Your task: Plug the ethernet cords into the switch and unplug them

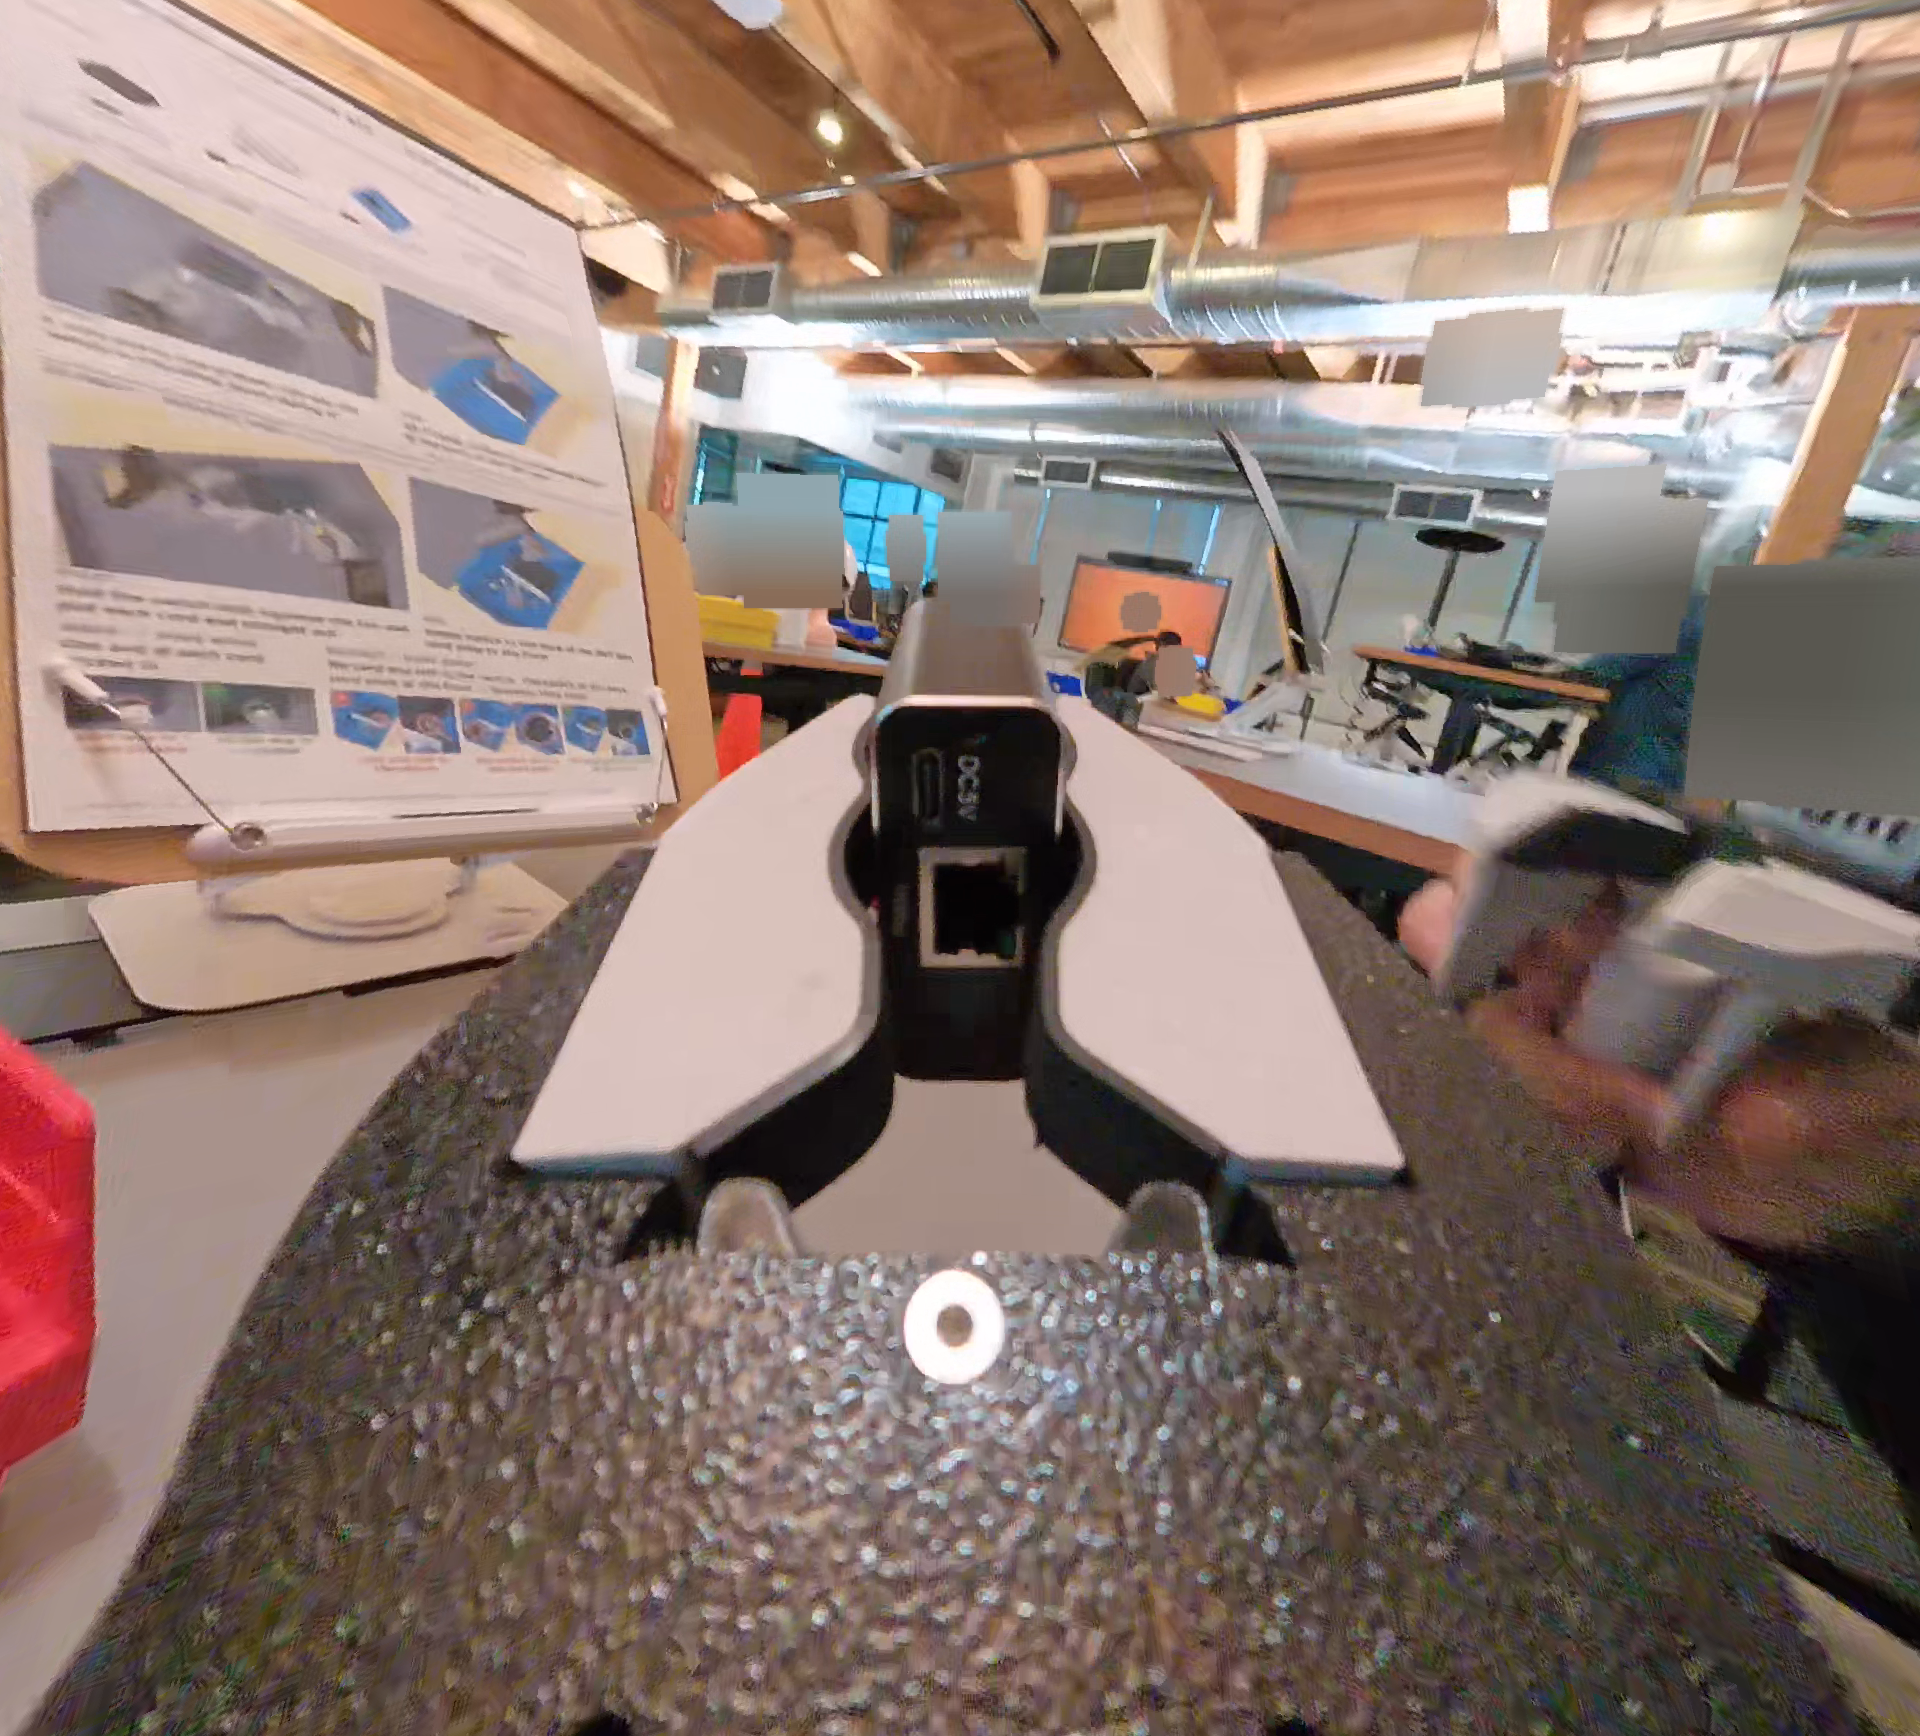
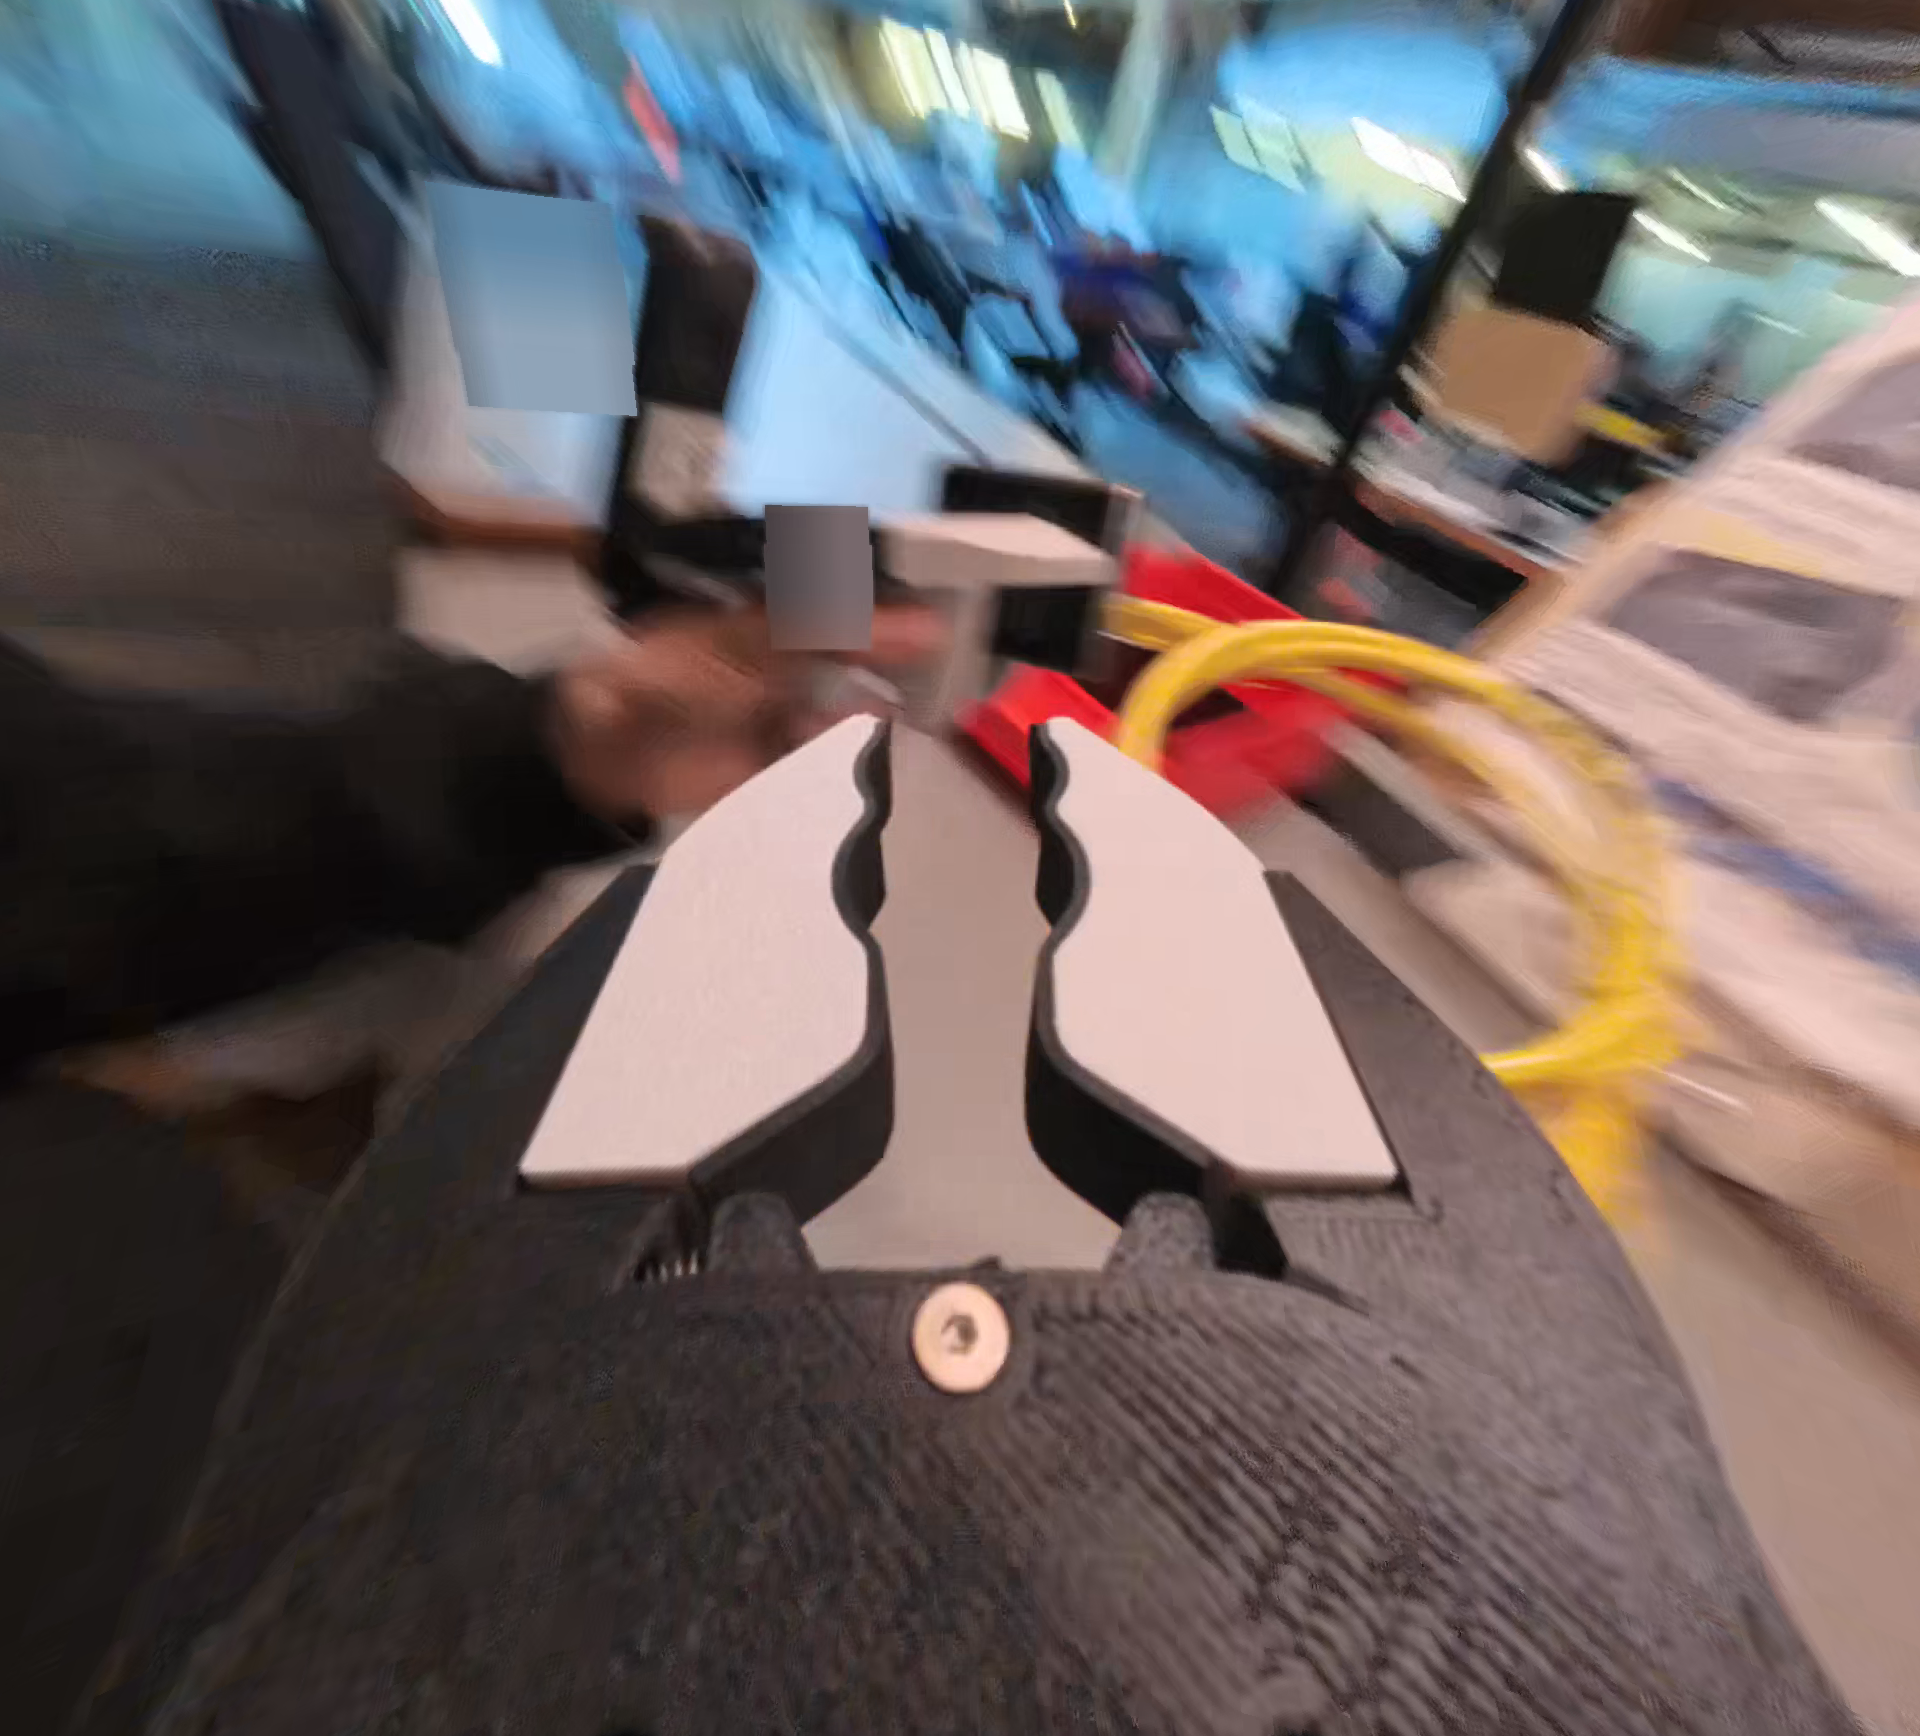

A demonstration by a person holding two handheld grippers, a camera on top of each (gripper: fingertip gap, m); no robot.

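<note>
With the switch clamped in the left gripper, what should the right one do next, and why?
Probably reach for a yellow cord: the right gripper is open and empty, while the left gripper holds the switch, whose near port looks empty.

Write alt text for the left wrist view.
The left gripper clamps a small black metal switch, its empty ethernet port facing the camera. A blurred hand with the right gripper is at right, a printed instruction sheet at left.

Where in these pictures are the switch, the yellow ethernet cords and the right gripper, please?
switch (image 1: 968, 813), left wrist view, its dark end face above the empty port.
yellow ethernet cords (image 2: 1299, 647), right wrist view, top of the loop.
right gripper (image 2: 961, 730), right wrist view, gap between its fingertips.
</note>
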